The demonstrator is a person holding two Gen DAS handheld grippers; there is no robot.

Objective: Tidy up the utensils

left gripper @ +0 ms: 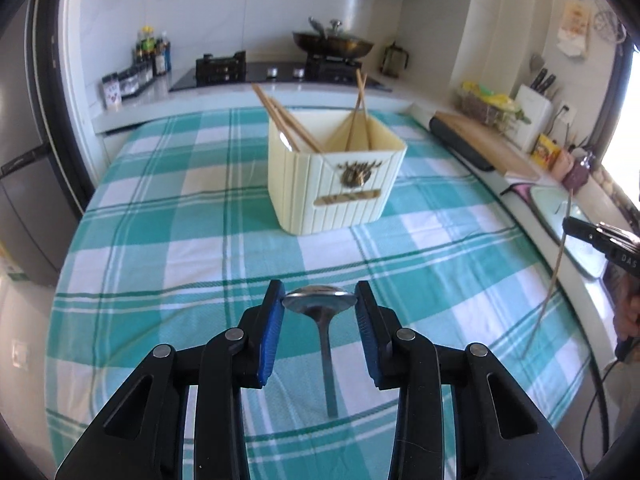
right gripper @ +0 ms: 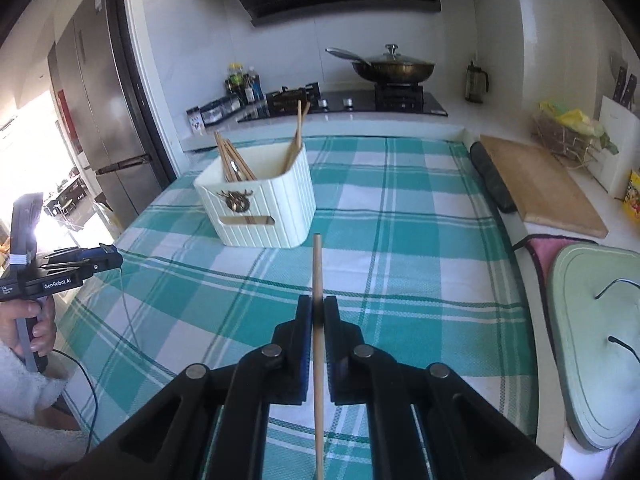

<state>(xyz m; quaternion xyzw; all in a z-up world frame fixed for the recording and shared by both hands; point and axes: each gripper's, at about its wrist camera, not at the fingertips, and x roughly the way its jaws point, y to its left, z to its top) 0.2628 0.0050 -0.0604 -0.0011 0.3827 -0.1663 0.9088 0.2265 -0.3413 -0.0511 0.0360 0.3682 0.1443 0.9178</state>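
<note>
My left gripper (left gripper: 320, 300) is shut on the bowl of a metal spoon (left gripper: 320, 299), and its handle hangs down toward me above the checked tablecloth (left gripper: 180, 240). In the right wrist view my right gripper (right gripper: 318, 312) is shut on a wooden chopstick (right gripper: 317, 268) that sticks out past the blue pads. A cream utensil box (left gripper: 336, 184) with two compartments stands ahead in the middle of the cloth. Several chopsticks (left gripper: 280, 116) lean in its left compartment, two more in the right one. The box (right gripper: 260, 204) lies ahead and left of the right gripper.
A wooden cutting board (right gripper: 540, 188) and a dark roll (right gripper: 490, 176) lie along the cloth's right edge, with a pale green lid (right gripper: 600, 340) nearer me. The stove with a lidded wok (right gripper: 394, 66) is behind. A person's hand (right gripper: 36, 320) holds the left gripper at the left.
</note>
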